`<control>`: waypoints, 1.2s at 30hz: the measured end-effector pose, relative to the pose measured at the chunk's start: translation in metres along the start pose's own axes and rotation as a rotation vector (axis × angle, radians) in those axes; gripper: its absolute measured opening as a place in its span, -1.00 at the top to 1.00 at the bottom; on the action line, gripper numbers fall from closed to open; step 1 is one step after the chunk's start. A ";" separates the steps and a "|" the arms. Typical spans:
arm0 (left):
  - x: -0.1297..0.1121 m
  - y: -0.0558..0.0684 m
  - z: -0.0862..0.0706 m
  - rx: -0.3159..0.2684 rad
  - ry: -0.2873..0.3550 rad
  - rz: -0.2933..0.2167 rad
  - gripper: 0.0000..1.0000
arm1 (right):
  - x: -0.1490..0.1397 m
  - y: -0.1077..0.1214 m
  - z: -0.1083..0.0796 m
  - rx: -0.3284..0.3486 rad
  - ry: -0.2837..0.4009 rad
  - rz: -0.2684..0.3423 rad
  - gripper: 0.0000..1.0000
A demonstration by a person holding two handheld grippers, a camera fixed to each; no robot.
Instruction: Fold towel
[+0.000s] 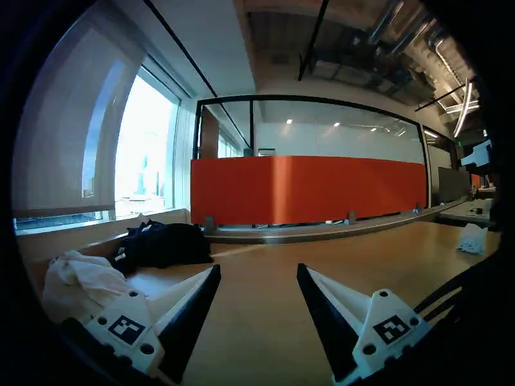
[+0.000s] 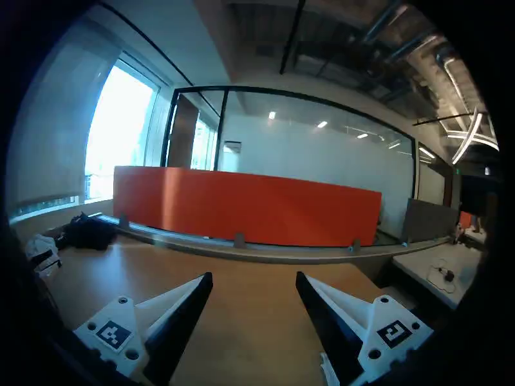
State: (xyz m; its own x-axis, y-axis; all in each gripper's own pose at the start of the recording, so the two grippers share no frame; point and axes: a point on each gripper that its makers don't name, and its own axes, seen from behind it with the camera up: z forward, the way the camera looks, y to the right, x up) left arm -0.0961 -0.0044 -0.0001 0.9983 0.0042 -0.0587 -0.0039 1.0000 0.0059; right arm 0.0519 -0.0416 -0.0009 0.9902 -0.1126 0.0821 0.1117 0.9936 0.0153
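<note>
The left gripper [image 1: 258,267] hangs over the wooden table [image 1: 270,334] with its fingers spread apart, and the right gripper [image 2: 254,275] has its fingers spread too. The crumpled pale towel [image 1: 80,283] lies on the table near the window, just beside a black bundle [image 1: 161,244].

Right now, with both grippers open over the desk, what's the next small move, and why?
Probably swing the left gripper left toward the crumpled white cloth, likely the towel. It and the right gripper are open, holding nothing, aimed at bare wooden table.
</note>
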 end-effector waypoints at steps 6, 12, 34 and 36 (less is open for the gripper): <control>-0.004 -0.003 0.001 0.007 -0.011 -0.009 -0.74 | -0.001 -0.002 0.000 0.005 0.001 -0.004 -1.00; -0.008 -0.006 0.001 0.013 -0.028 -0.008 -0.74 | -0.005 -0.004 0.003 0.013 -0.004 -0.004 -1.00; -0.010 -0.005 0.003 0.012 -0.028 -0.006 -0.91 | 0.017 0.010 0.002 0.032 0.059 0.011 -1.00; -0.010 -0.005 0.003 0.012 -0.028 -0.006 -0.91 | 0.016 0.013 0.002 0.030 0.068 0.013 -1.00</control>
State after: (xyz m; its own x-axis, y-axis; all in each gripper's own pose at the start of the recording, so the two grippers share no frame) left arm -0.1061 -0.0099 0.0032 0.9995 -0.0020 -0.0307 0.0025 0.9998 0.0174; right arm 0.0694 -0.0306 0.0027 0.9951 -0.0977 0.0142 0.0970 0.9943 0.0449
